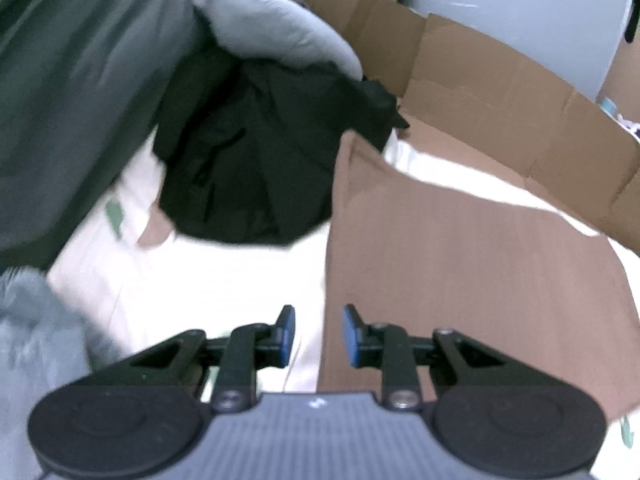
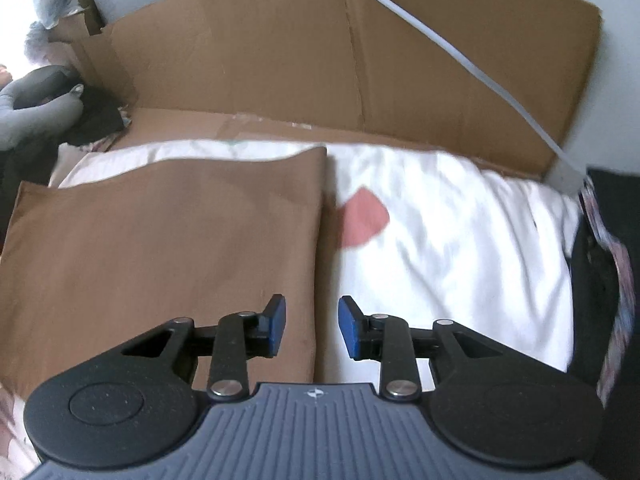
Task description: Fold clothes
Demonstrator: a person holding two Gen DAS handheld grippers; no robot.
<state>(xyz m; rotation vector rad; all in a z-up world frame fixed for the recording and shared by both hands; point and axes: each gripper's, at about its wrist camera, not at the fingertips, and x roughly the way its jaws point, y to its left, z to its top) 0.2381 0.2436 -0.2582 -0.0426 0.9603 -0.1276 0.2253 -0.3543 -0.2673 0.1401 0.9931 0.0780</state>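
The left wrist view is showing a heap of unfolded clothes that the right wrist view only catches at its far left edge. A black garment (image 1: 260, 160) is lying crumpled on the white sheet (image 1: 224, 280), with a pale grey padded garment (image 1: 272, 28) bulging over its top and a dark green cloth (image 1: 68, 92) hanging down the left side, smooth and blurred. A fuzzy grey fabric (image 1: 36, 320) is sitting at the lower left. The left gripper (image 1: 319, 336) is hovering with its blue pads partly apart and nothing between them, above the left edge of the folded brown cloth (image 1: 460, 280).

The right wrist view is giving the fuller look at that brown cloth (image 2: 160, 260): it is lying flat on the white sheet (image 2: 460, 260) as a neat rectangle with straight edges and a matte, smooth weave. The sheet beside it is looking soft and rumpled, and is bearing a pinkish red patch (image 2: 366, 218) just right of the cloth. The right gripper (image 2: 312, 326) is hanging over the cloth's right edge, its blue-faced fingers (image 2: 348, 328) standing moderately apart and gripping nothing. Only this view is showing the white strap or cable (image 2: 460, 60) slanting across the upright corrugated cardboard panels (image 2: 280, 60) behind the bed, and a dark patterned fabric (image 2: 612, 280) at the right border. The same stiff brown cardboard (image 1: 500, 92) is standing behind the clothes in the left view, creased at its folds.
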